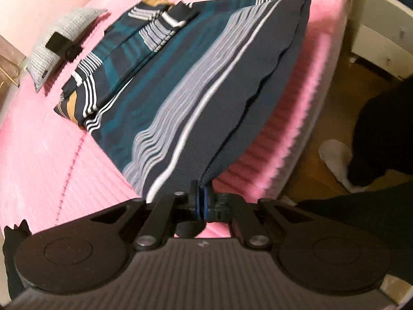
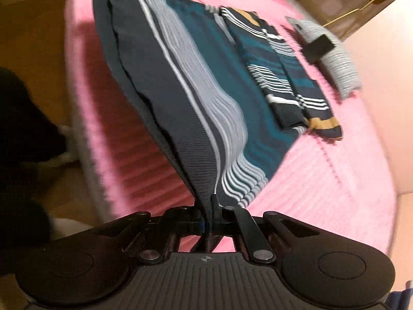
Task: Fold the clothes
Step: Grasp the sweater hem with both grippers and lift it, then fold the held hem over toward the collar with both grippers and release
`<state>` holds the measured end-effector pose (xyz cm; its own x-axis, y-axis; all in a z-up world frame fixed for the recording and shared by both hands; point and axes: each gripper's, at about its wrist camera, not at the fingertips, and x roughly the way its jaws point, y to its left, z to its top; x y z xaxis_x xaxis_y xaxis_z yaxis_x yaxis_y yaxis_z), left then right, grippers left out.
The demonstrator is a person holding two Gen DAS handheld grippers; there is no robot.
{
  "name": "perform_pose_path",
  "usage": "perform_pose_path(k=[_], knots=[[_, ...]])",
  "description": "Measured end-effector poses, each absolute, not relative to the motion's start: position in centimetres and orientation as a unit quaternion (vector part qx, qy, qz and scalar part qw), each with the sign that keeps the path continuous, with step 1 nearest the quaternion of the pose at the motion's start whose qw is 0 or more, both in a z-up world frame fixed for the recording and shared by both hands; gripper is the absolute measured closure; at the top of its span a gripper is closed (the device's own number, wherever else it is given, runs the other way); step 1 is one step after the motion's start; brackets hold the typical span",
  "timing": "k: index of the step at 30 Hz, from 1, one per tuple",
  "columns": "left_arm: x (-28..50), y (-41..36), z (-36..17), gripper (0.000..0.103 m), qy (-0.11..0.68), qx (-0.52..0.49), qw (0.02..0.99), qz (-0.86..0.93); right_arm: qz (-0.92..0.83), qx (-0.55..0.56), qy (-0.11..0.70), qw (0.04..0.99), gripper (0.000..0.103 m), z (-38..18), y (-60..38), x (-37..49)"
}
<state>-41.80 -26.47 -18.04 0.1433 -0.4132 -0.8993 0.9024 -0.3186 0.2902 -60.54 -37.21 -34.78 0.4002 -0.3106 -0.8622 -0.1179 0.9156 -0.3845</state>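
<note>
We hold both grippers tilted steeply down over the near edge of the pink bed [image 1: 38, 160], each clamped on a corner of the striped garment [image 1: 165, 98]. Our left gripper [image 1: 200, 201] has its jaws pressed together on the dark navy hem, the cloth bunching into a narrow fold right where the pads meet. Our right gripper [image 2: 210, 222] is likewise closed on the opposite hem corner, with fabric pinched between the jaws; in the left wrist view we see it at the far top edge, gripping the other end of the same hem. Between the two grips the hem hangs taut and lifted off the bed, with a shadow on the pink cover beneath it.

The rest of the garment slopes away from us down onto the bed: navy, then white and grey stripes, then teal. Its far part lies flat, with the sleeves folded in on top and a mustard band showing at the end.

Beyond the garment, apart from it, lies a grey knitted item [image 1: 62, 44] with a small black object [image 1: 58, 44] on it. To the side of the bed we see wooden floor [image 1: 335, 118], a white cabinet [image 1: 382, 38], and a person's dark-clothed leg with a light slipper [image 1: 335, 162]. Both views are slightly blurred.
</note>
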Motion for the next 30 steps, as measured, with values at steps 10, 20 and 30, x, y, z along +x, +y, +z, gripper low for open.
perform_pose_path(k=[10,20,30], knots=[[-47.4,-17.8,-13.2,0.103,0.33,0.521,0.489,-0.617,0.041,-0.126,0.603,0.787,0.102,-28.1,-31.1,-66.4],[-43.6,-22.7,-8.4,0.102,0.313,0.508,0.526,-0.606,0.035,-0.163,0.578,0.799,0.102,-22.7,-38.5,-62.4],[-24.5,-40.5,-10.4,0.102,0.265,0.498,0.54,-0.625,-0.017,-0.183,0.598,0.78,0.102,-24.1,-56.2,-44.5]])
